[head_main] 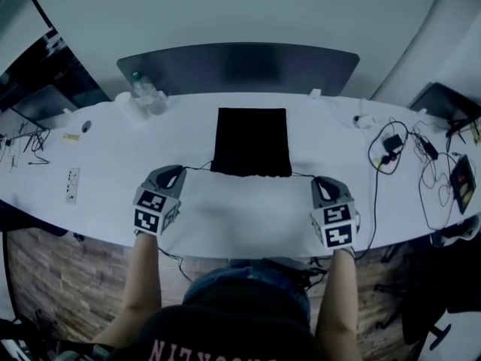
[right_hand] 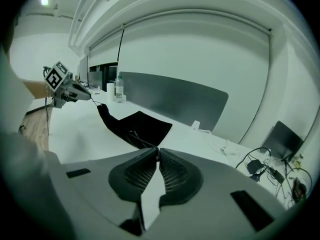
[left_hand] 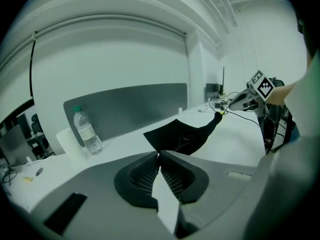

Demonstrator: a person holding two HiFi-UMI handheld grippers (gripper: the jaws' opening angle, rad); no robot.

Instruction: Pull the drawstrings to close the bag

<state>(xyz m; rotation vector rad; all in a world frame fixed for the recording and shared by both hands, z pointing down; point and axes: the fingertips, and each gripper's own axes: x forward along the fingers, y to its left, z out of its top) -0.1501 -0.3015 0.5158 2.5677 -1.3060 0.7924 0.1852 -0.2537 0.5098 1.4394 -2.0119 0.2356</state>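
Tips of the left gripper [left_hand: 159,155] squeezed together on a thin black drawstring [head_main: 197,167]. Same at the right gripper [right_hand: 157,151] — tips closed on the other drawstring [head_main: 302,174]. Both grippers just above the near edge of the white table [head_main: 225,228], 1 at each side. From each gripper, a string pulled tight to a near corner of the black bag [head_main: 251,141]. Bag in the middle of the table, its near edge bunched into small folds, its 2 near corners lifted toward the grippers. Past the bag, along the far edge, a grey screen [head_main: 237,66]. Near the far left corner, 1 clear water bottle [head_main: 146,92] — standing up. At the right end, a tangle of black cables [head_main: 402,153].
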